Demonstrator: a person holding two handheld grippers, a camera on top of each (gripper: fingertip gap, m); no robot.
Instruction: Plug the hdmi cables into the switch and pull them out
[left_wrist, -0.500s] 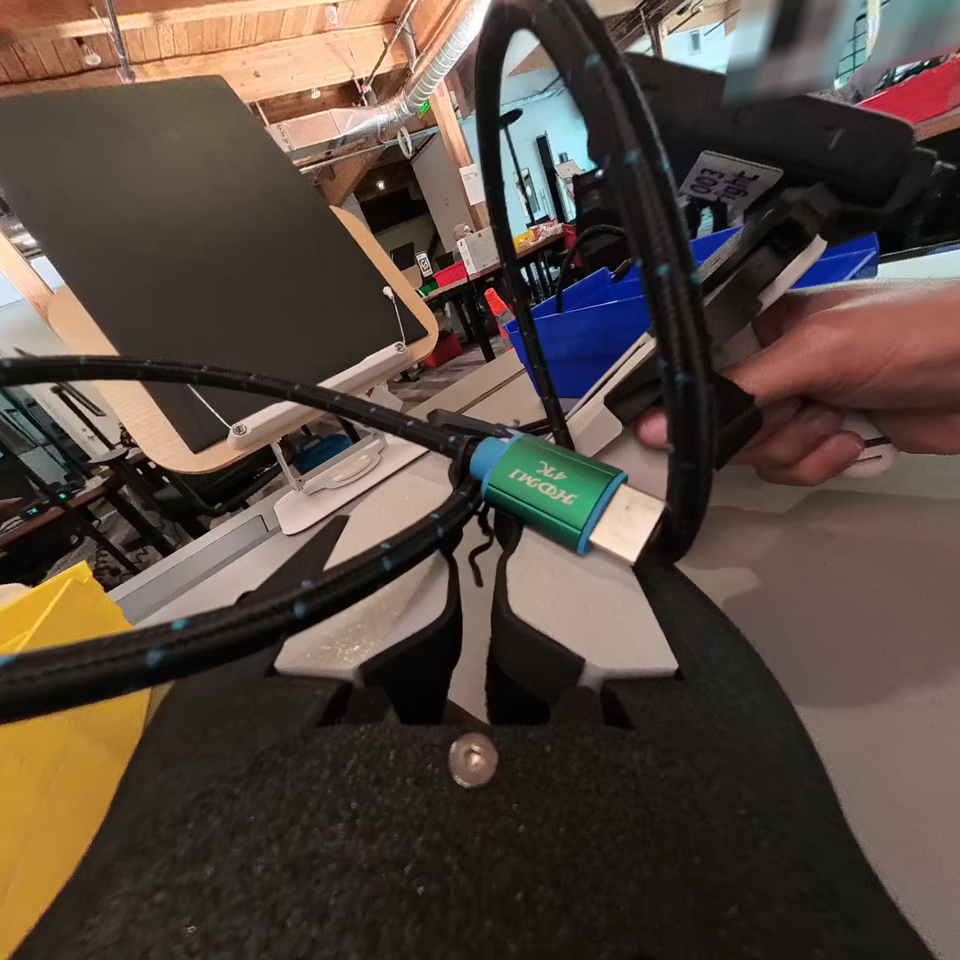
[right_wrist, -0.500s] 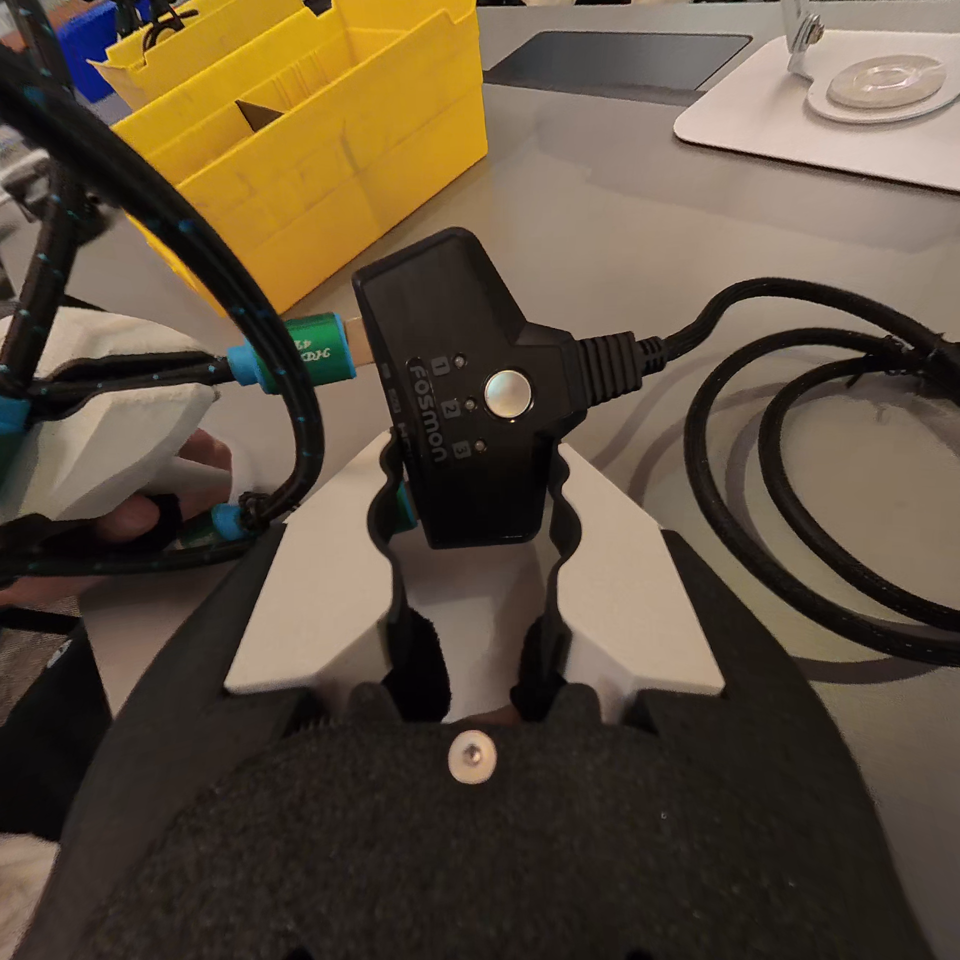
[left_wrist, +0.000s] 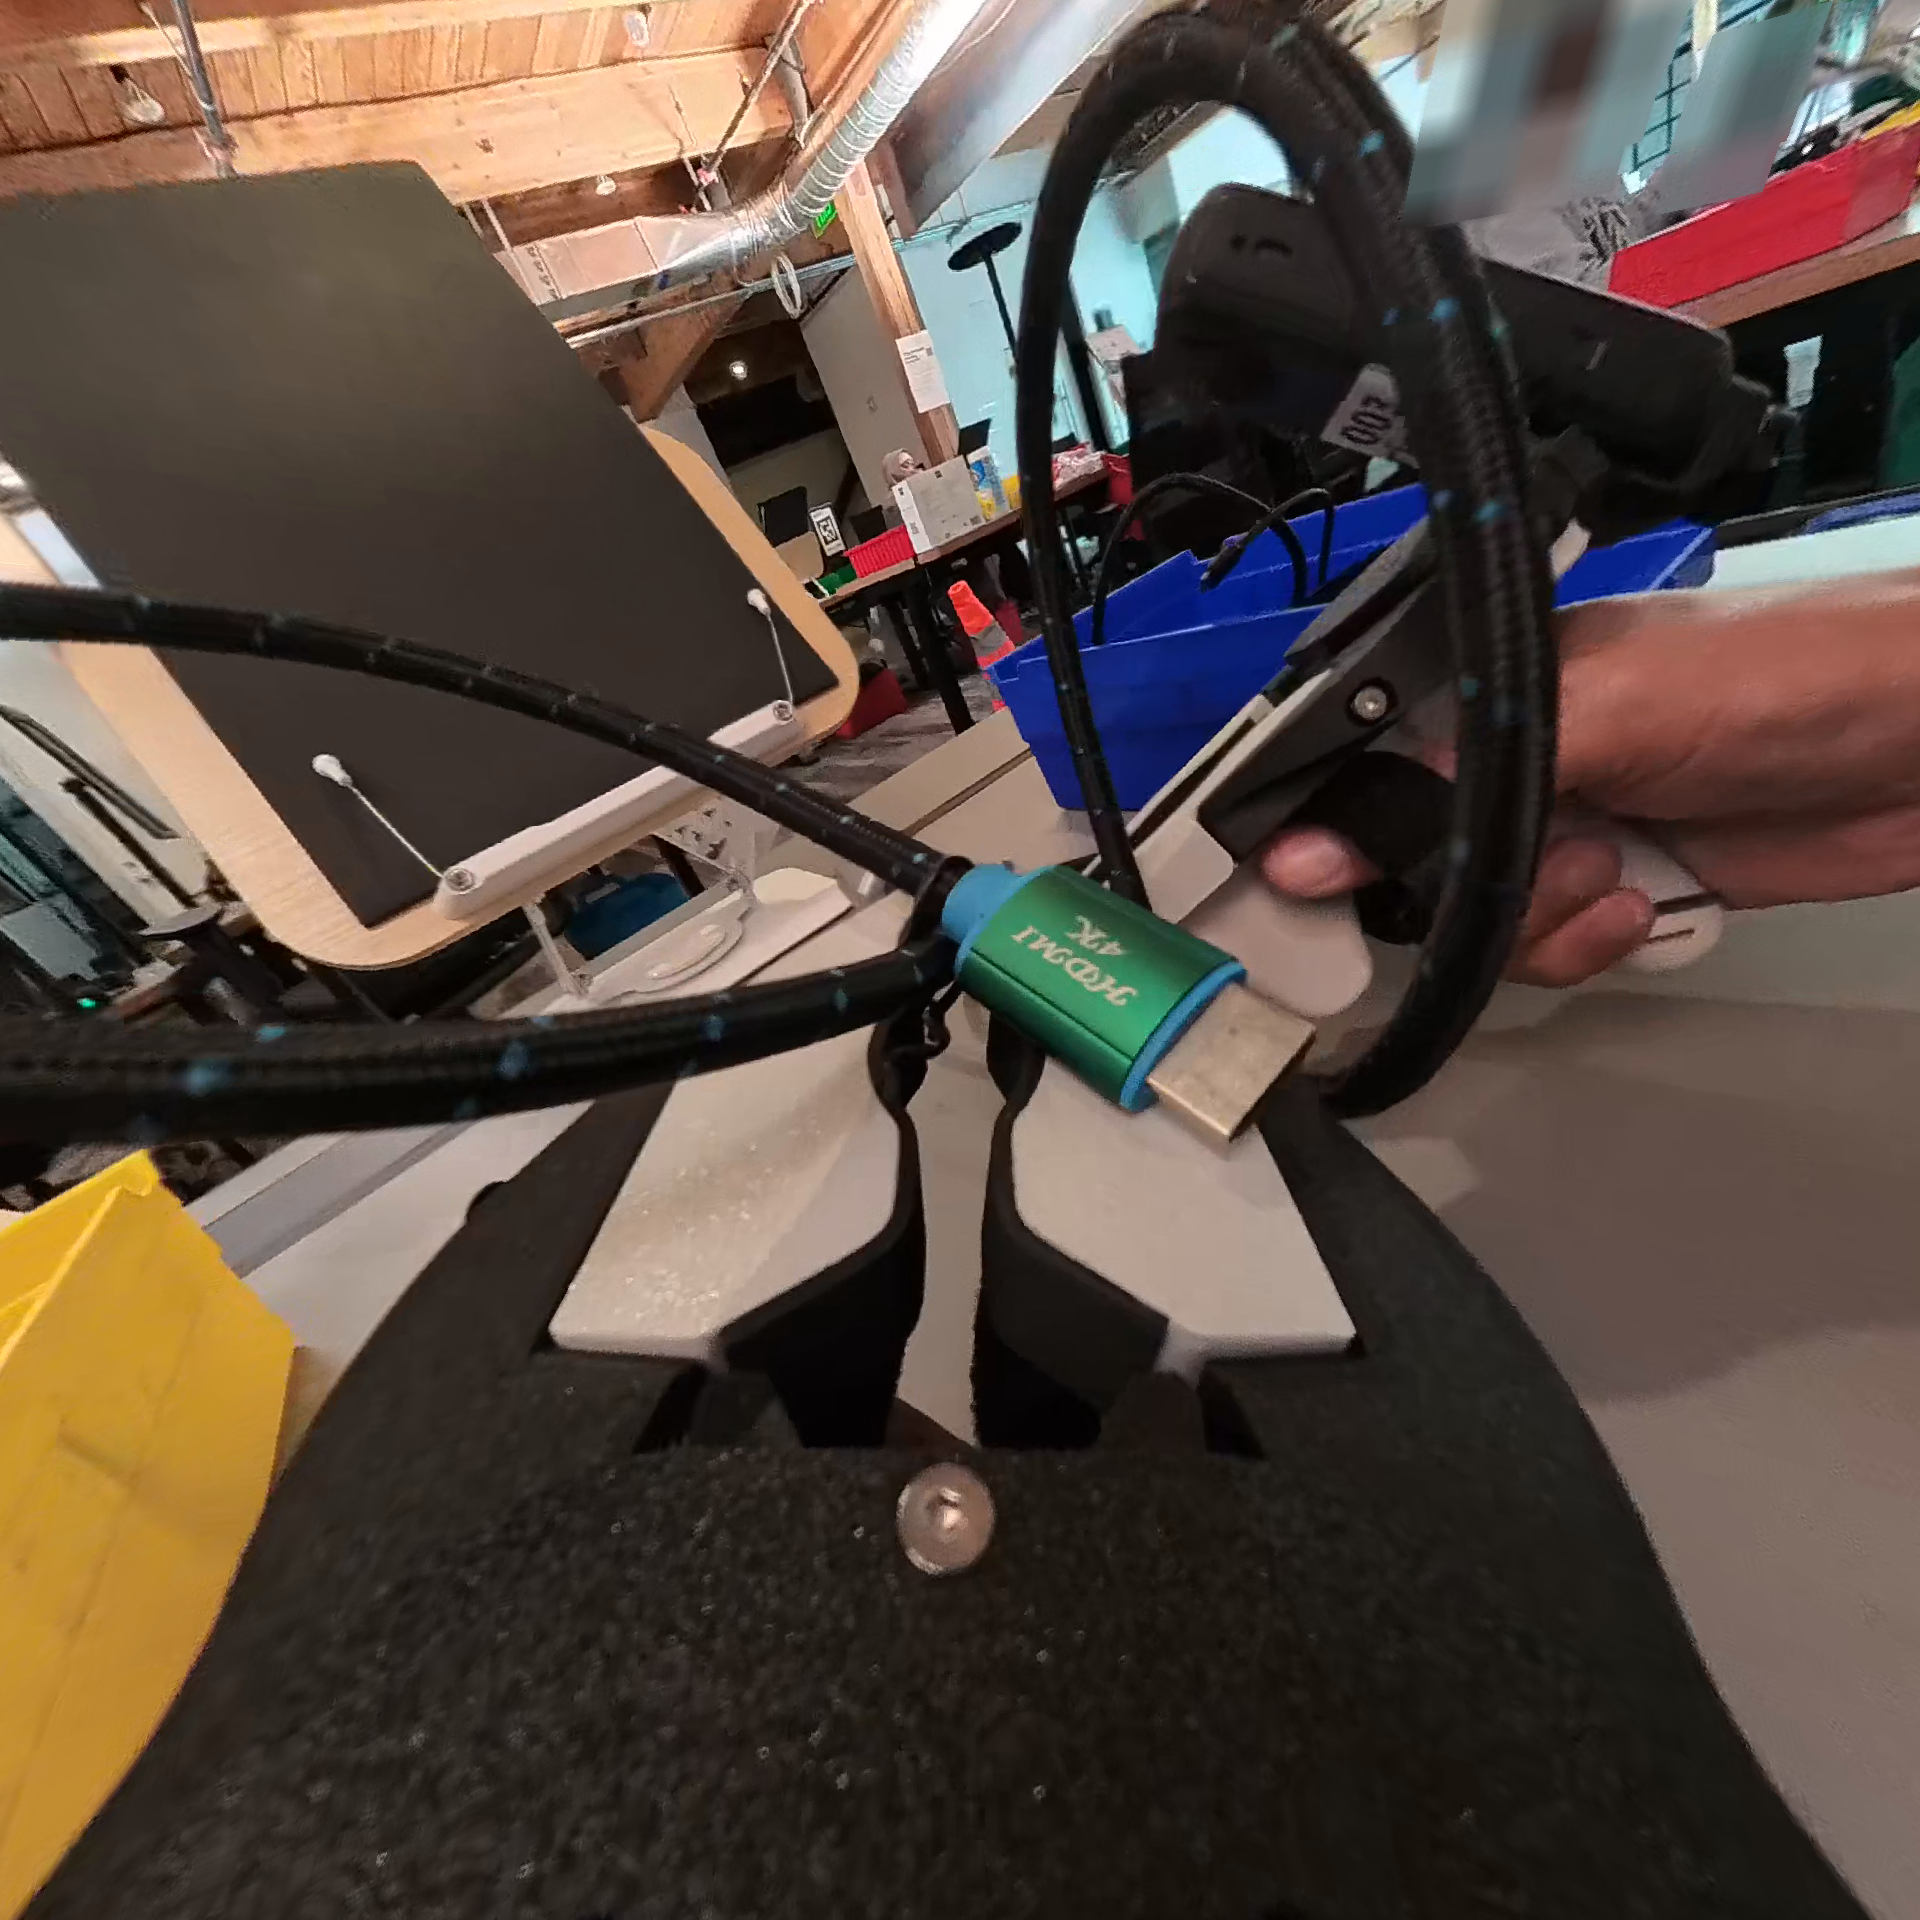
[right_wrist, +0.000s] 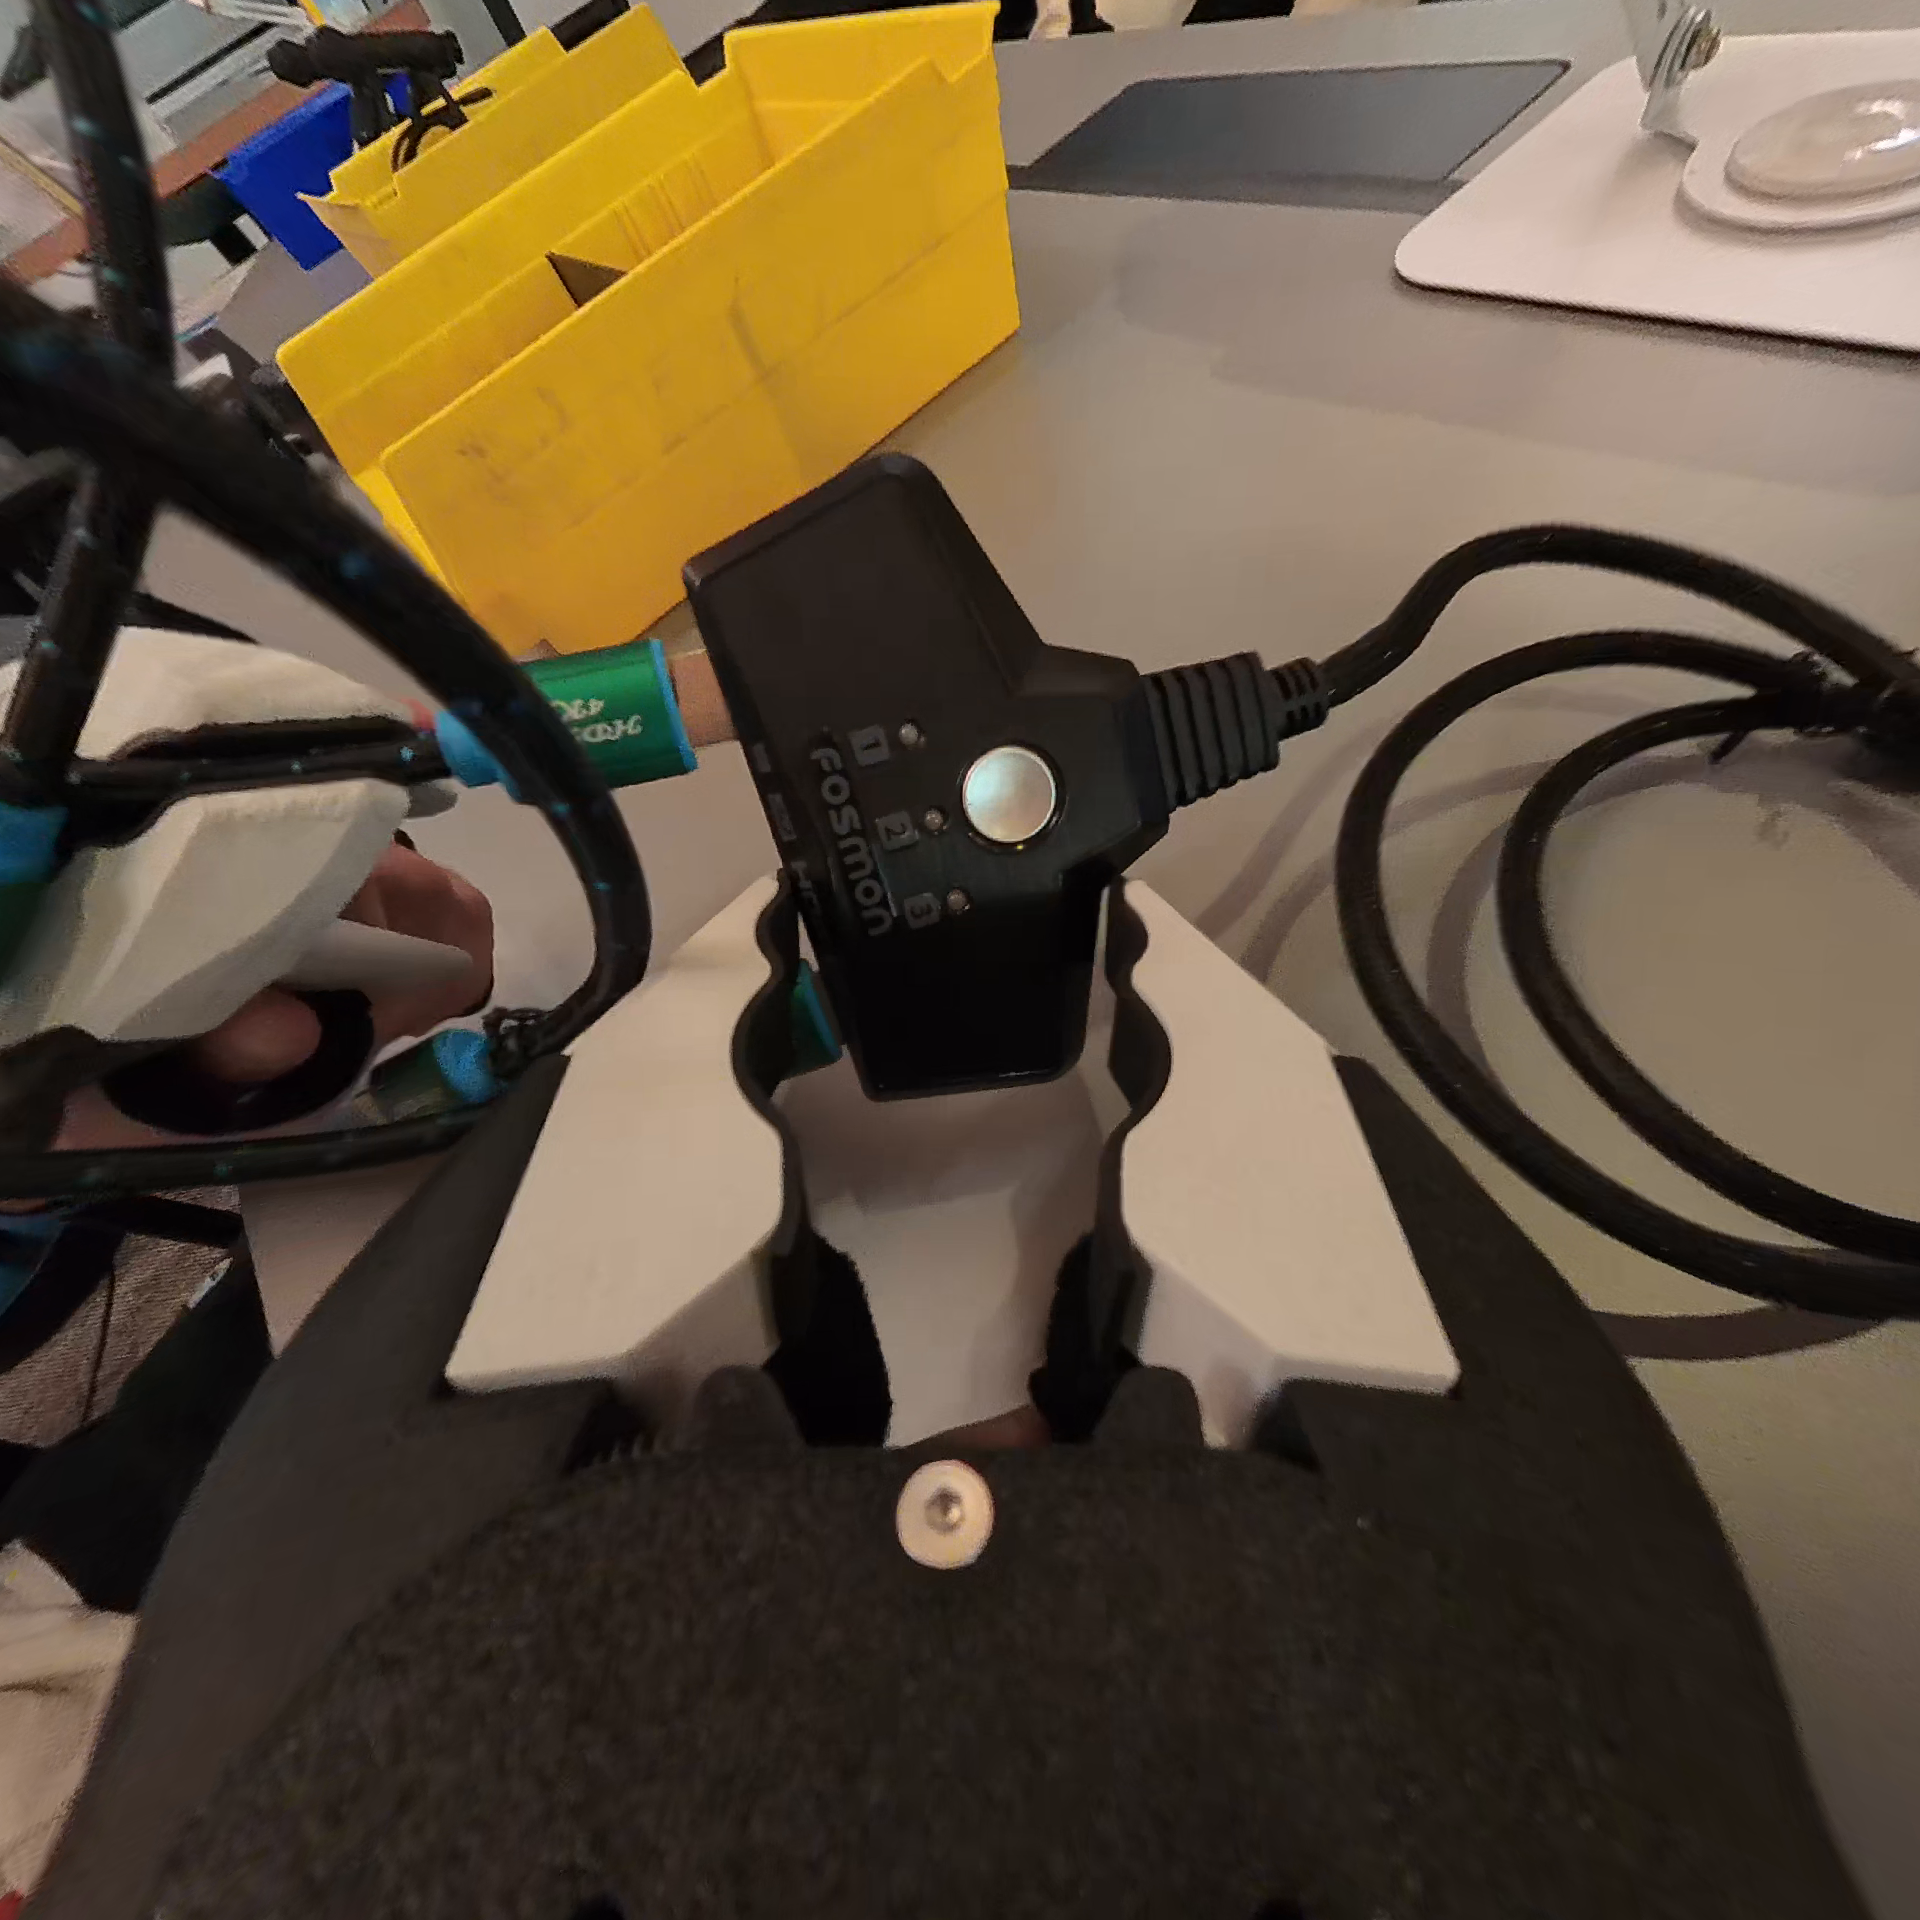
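Nudged closer: green HDMI plug (right_wrist: 608, 722) with metal tip now at the switch (right_wrist: 935, 790) port, long axis level, pointing right. Left claw (left_wrist: 951, 1039) nearly shut, pinching the braided cable (left_wrist: 468, 1049) behind the plug; right claw (right_wrist: 951, 966) clamped on the switch above the grey table (right_wrist: 1299, 416), yellow bin (right_wrist: 675, 312) close behind, open room rightward

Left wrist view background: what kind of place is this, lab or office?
Likely a workshop or lab in a converted industrial building. Exposed wood ceiling beams and a bare metal duct run overhead; worktables behind carry parts bins, like the blue bin and a red bin.
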